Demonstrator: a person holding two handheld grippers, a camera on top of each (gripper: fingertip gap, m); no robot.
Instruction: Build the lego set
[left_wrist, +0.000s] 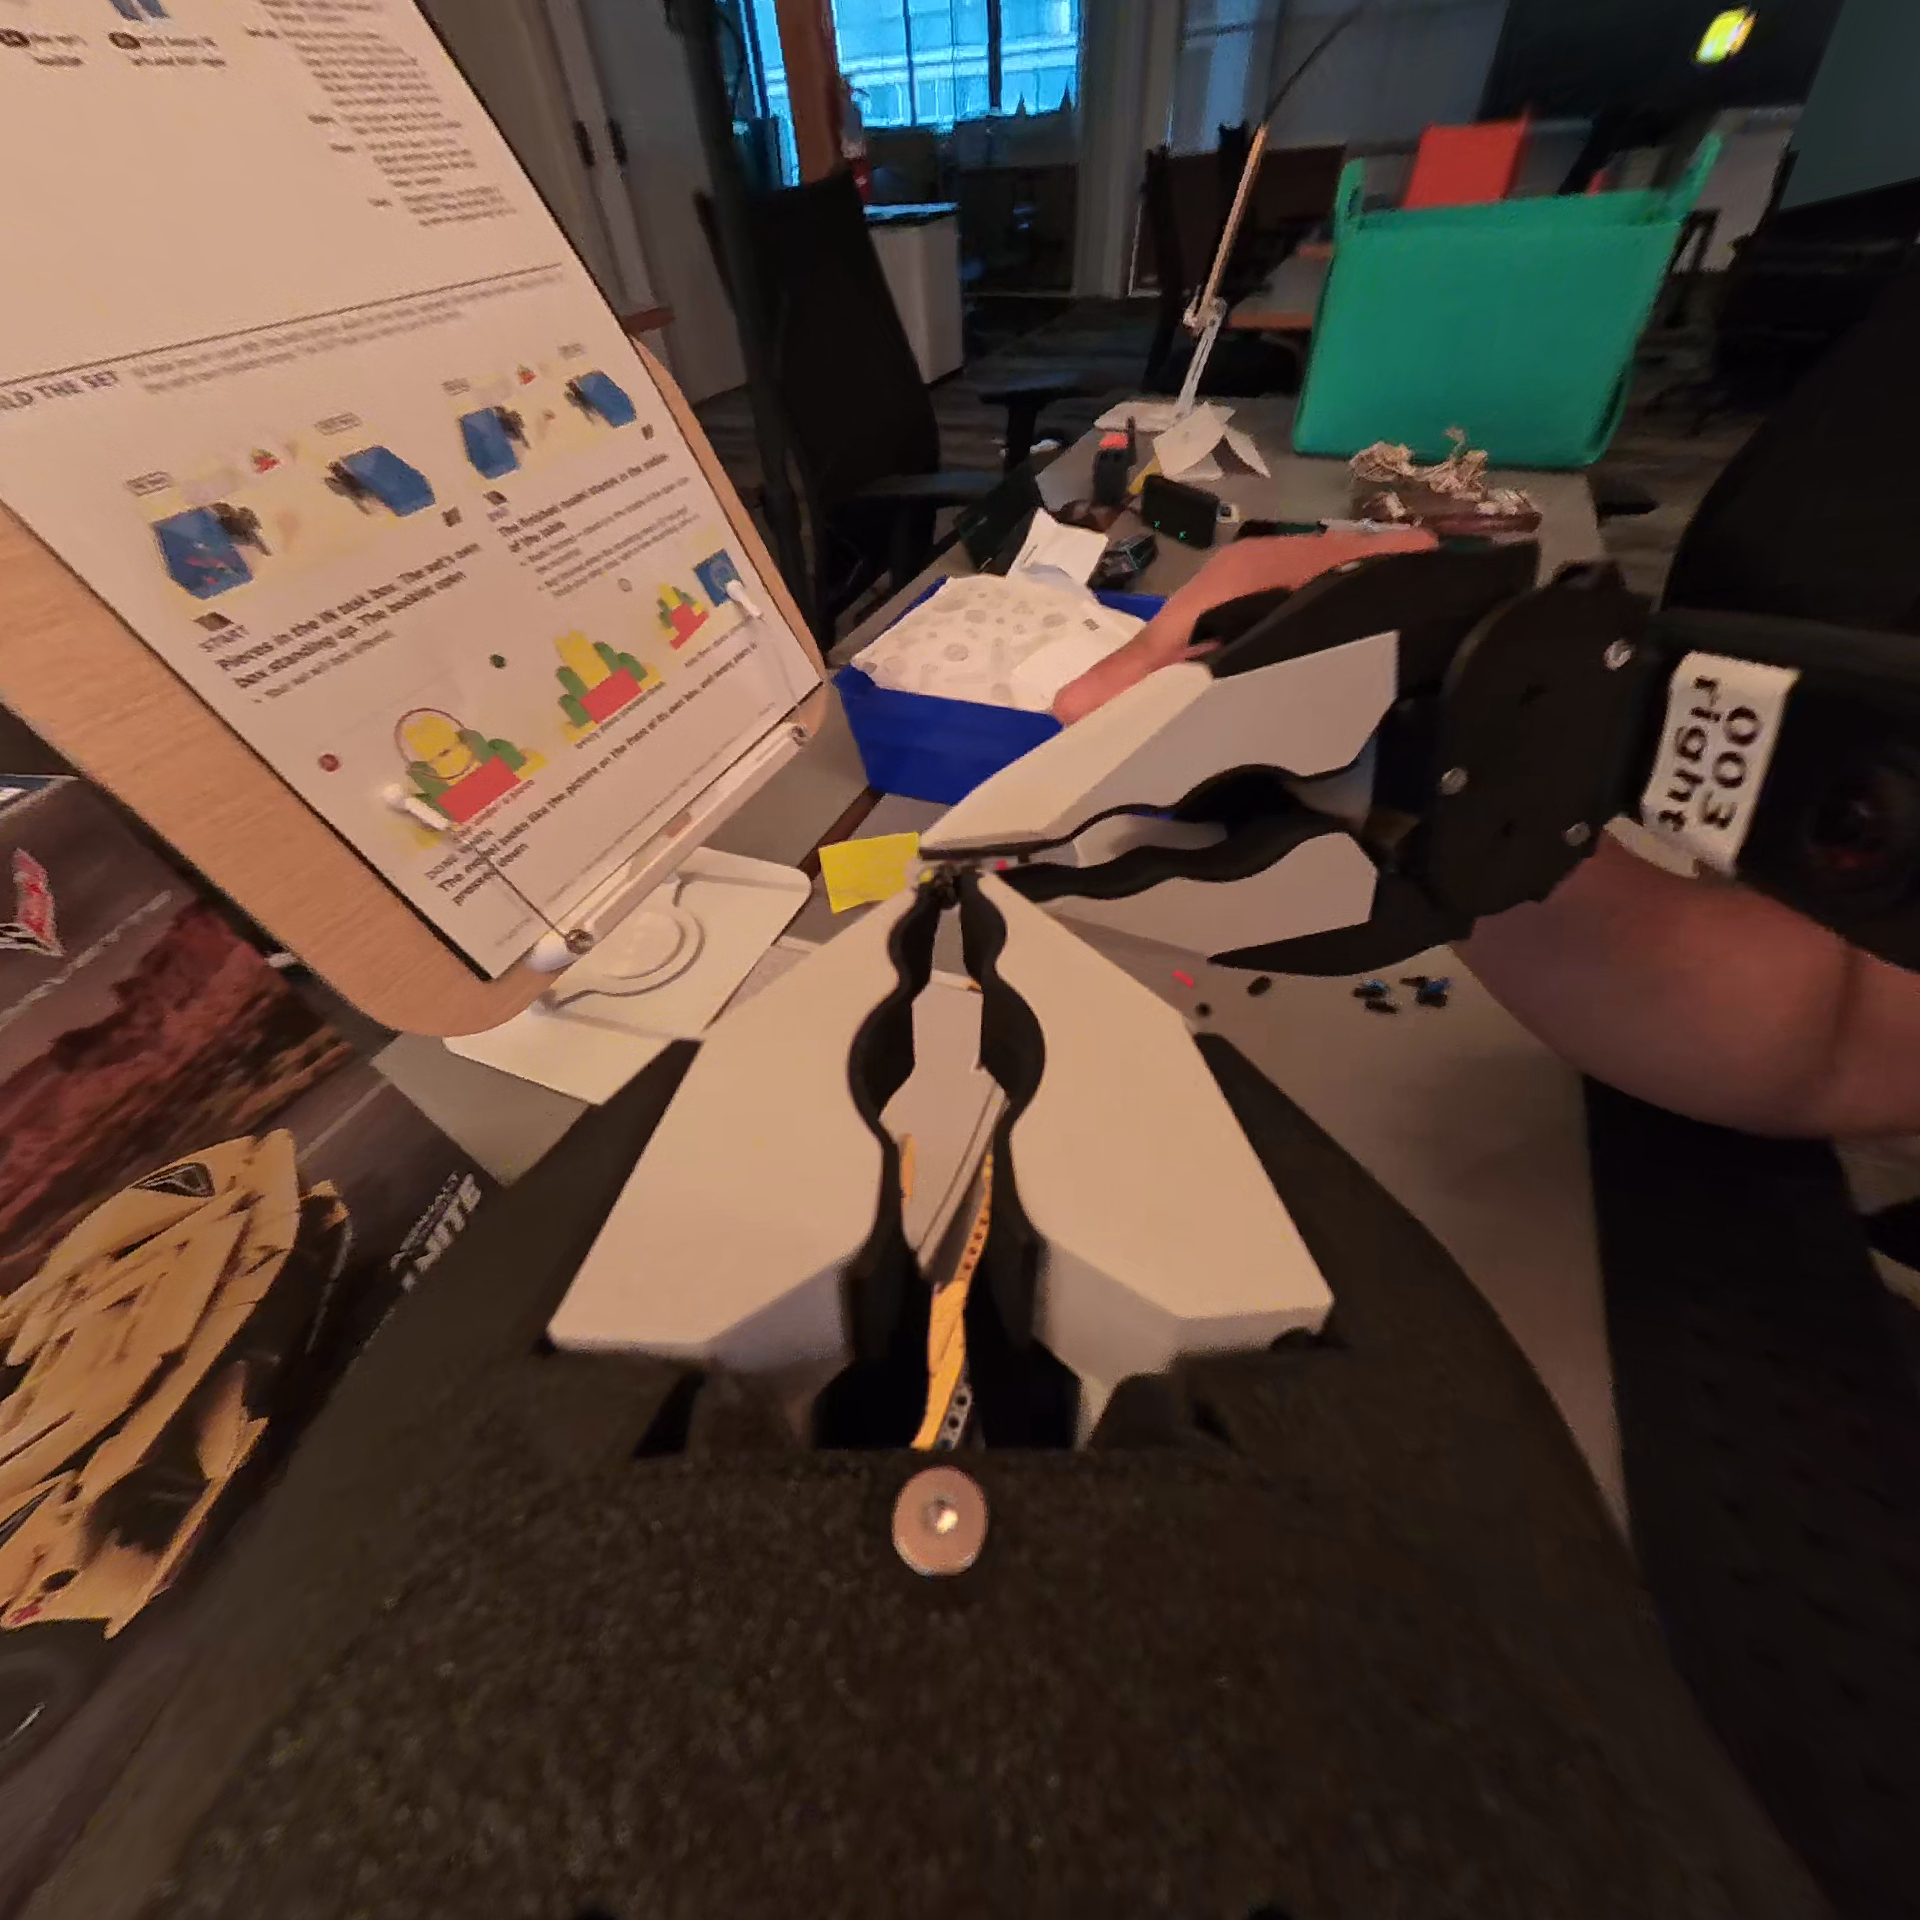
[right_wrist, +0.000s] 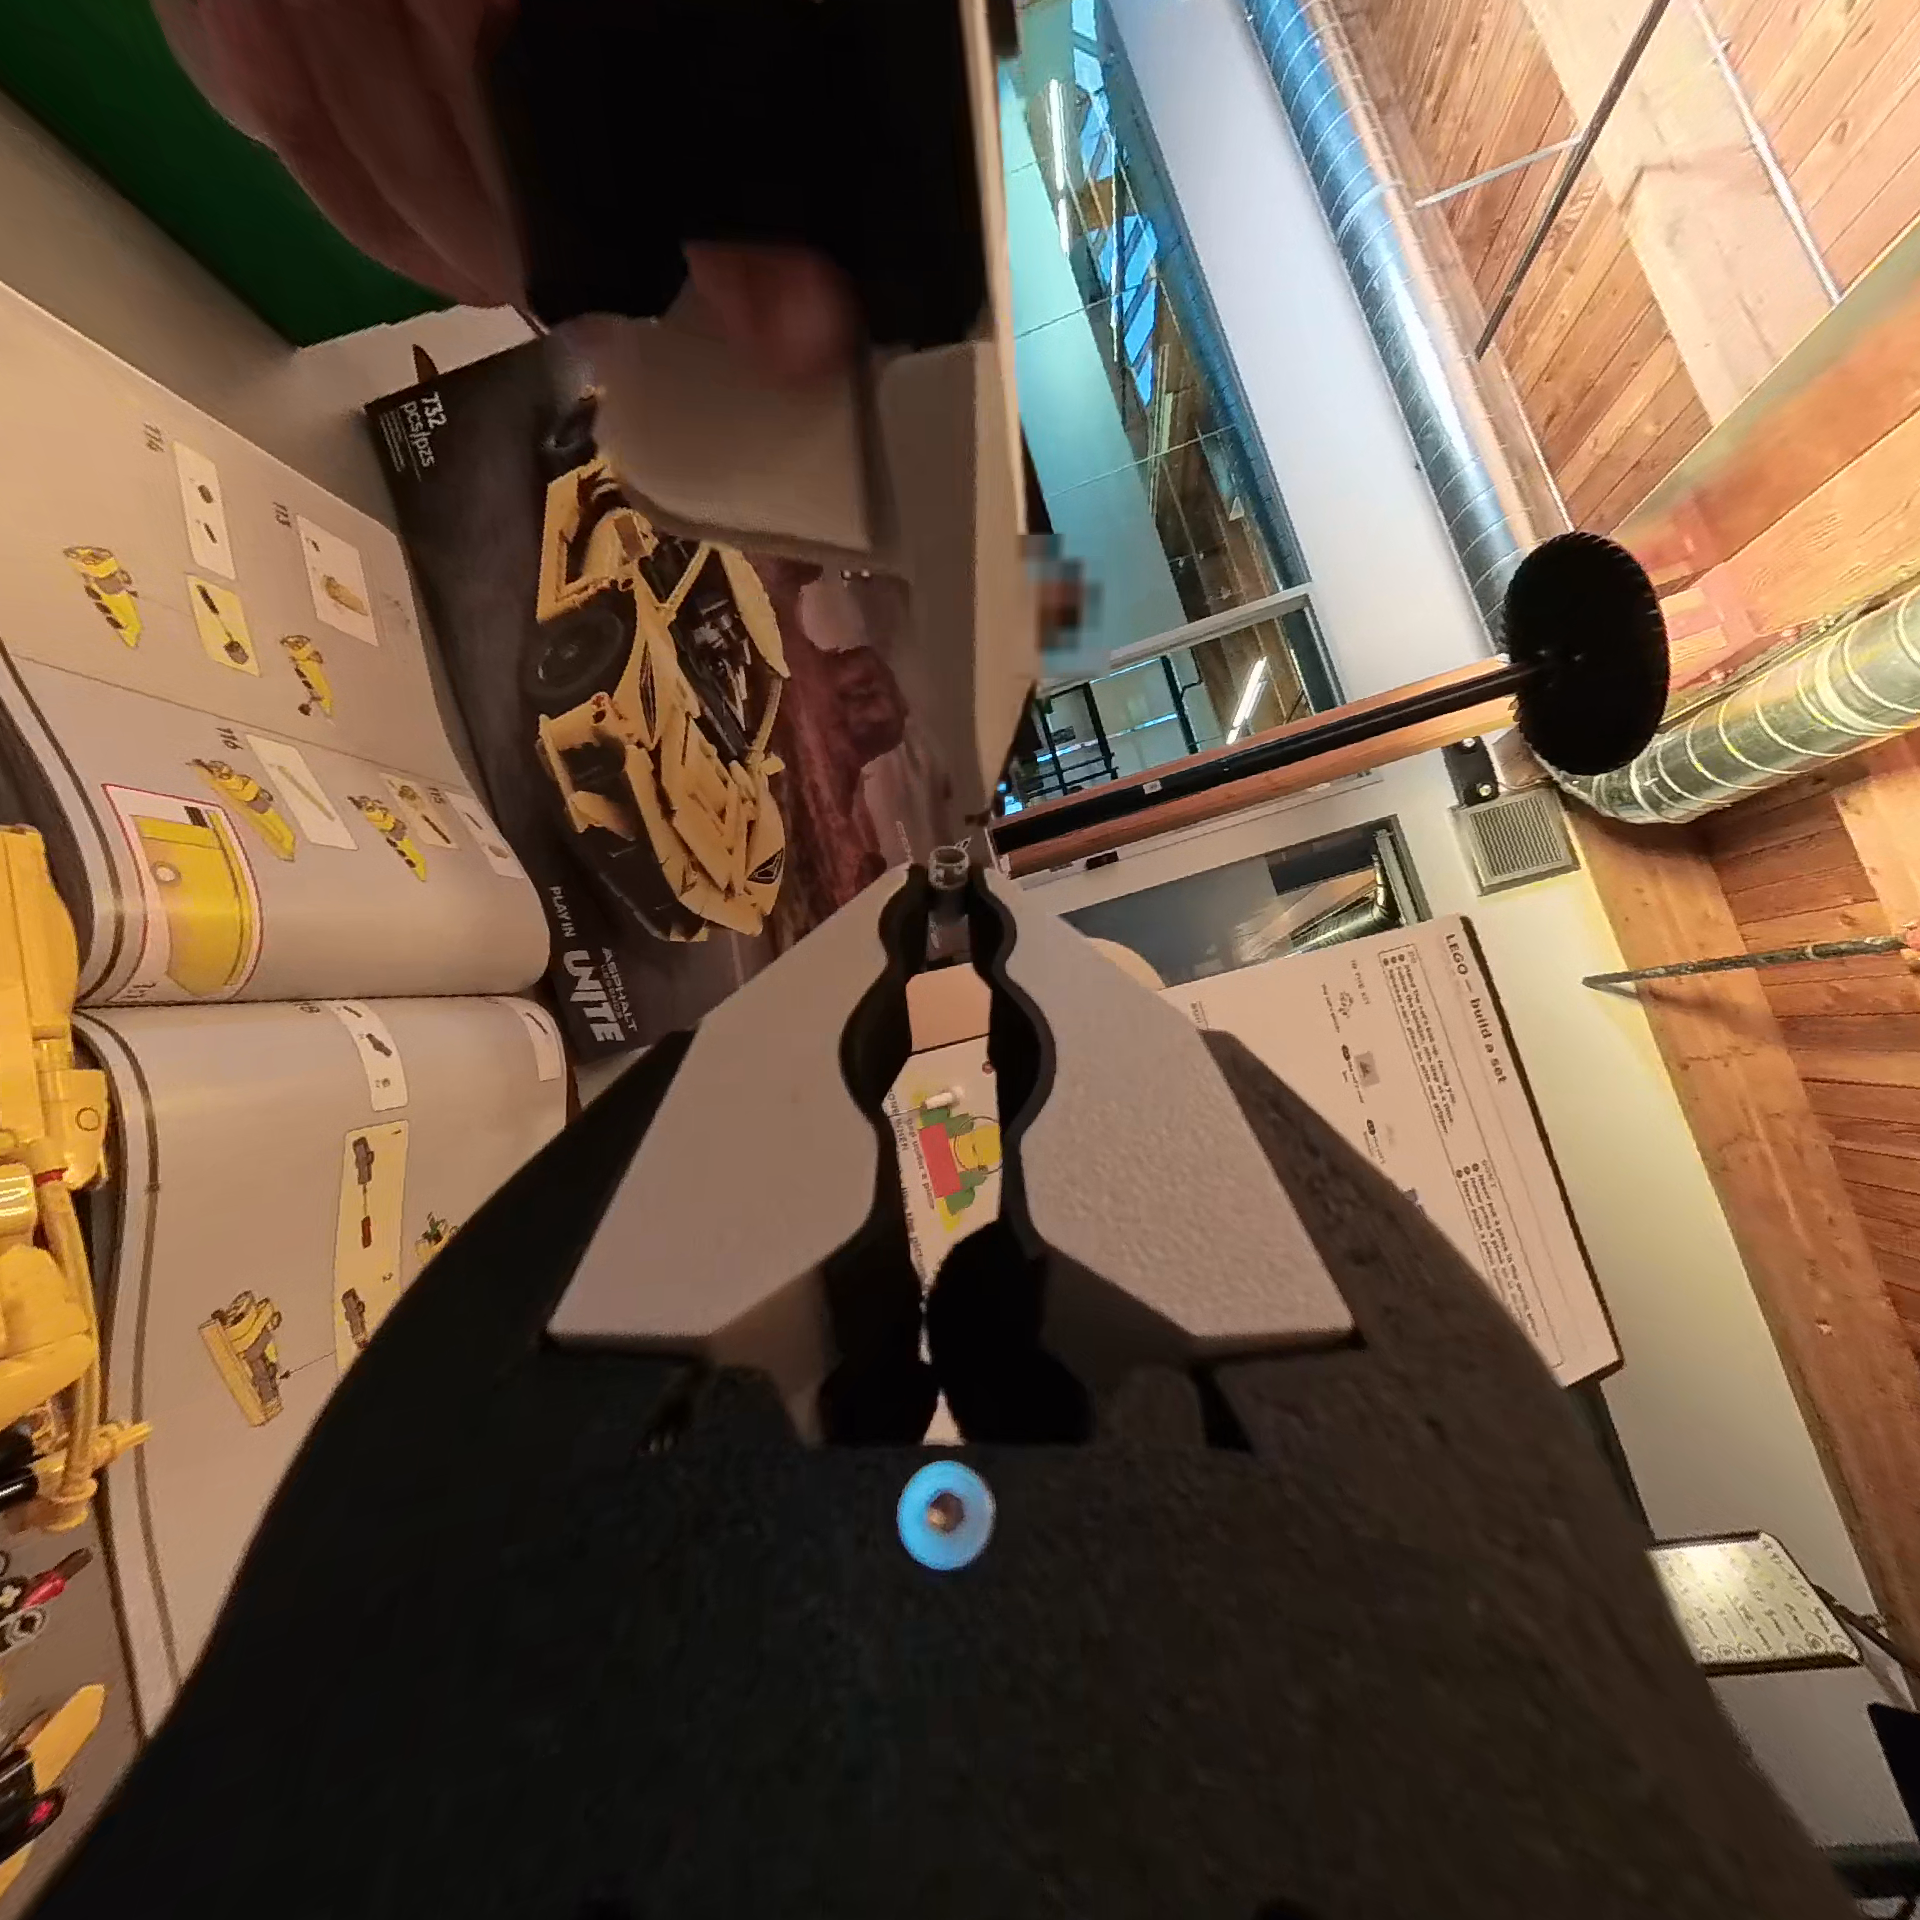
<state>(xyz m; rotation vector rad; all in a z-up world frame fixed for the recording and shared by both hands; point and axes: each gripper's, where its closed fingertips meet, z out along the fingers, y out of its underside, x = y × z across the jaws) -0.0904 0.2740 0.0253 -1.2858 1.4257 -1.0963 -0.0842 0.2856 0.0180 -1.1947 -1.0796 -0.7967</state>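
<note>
In the right wrist view my right gripper (right_wrist: 951, 875) is shut on a small grey pin (right_wrist: 951, 860) that sticks out past its tips. My left gripper (left_wrist: 940, 885) has its jaws together. The right gripper (left_wrist: 925, 858) comes in from the right and its tips meet the left tips. Something small and dark sits where they meet, and I cannot tell whether the left tips pinch it. A flat yellow piece (left_wrist: 868, 871) shows just past the tips, and I cannot tell whether it is held. The left gripper (right_wrist: 748, 447) and a hand fill the top of the right wrist view. The part-built yellow car (right_wrist: 42, 1195) lies at the left edge.
An instruction board (left_wrist: 312, 499) on a white stand (left_wrist: 665, 966) stands to the left. The set's box (right_wrist: 665, 707) and the open booklet (right_wrist: 260, 831) lie on the table. A blue bin (left_wrist: 935, 727) with bags sits behind. Small loose pieces (left_wrist: 1392, 992) lie near the forearm. A yellow beam (left_wrist: 951, 1320) shows between my left fingers. Only a small space, under 4 cm, lies between the two pairs of fingers.
</note>
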